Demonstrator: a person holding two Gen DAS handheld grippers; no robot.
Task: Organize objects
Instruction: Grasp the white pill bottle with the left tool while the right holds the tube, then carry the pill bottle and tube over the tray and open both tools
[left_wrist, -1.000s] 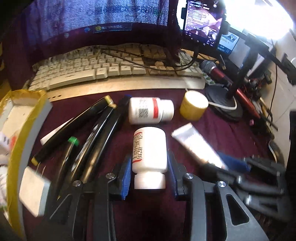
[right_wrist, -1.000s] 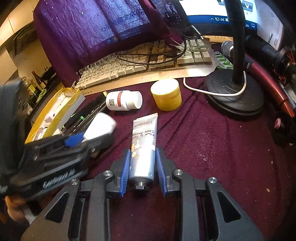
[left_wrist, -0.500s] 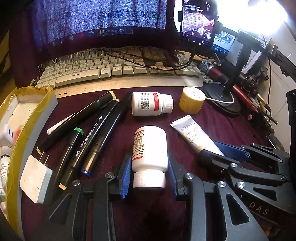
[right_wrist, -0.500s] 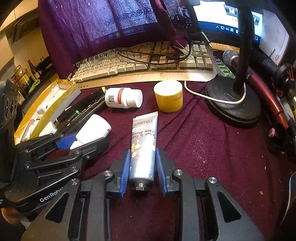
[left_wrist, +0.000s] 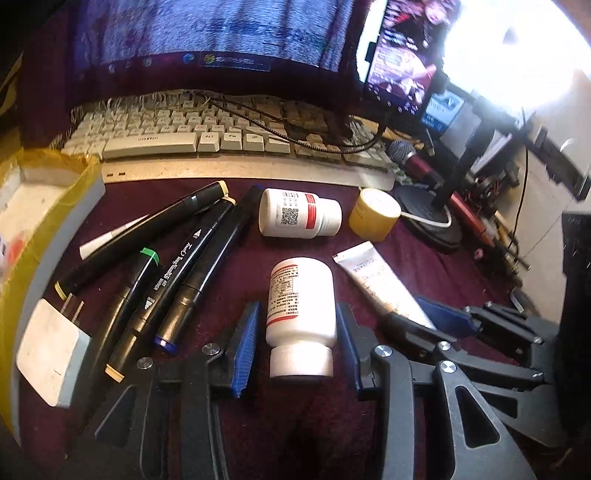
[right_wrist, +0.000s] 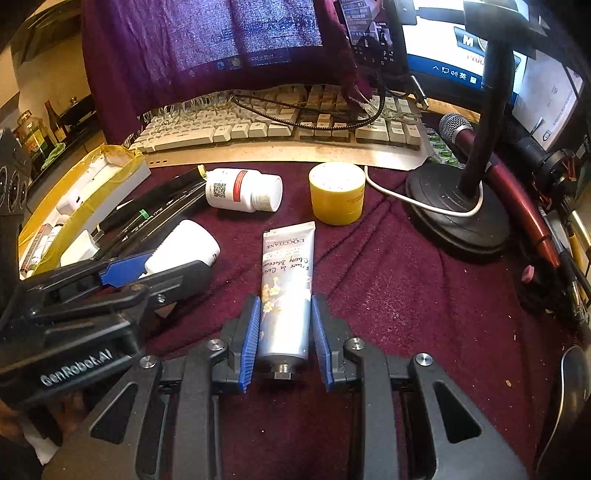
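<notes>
On the maroon cloth (right_wrist: 406, 295), left gripper (left_wrist: 295, 343), jaws opening, straddles a white plastic pill bottle (left_wrist: 301, 306) without touching; right gripper (right_wrist: 284, 339) clamps a silver hand-cream tube (right_wrist: 286, 288), both well short of the keyboard-side edge.

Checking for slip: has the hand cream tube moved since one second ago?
No. The hand cream tube lies just as near the yellow jar as before.
</notes>
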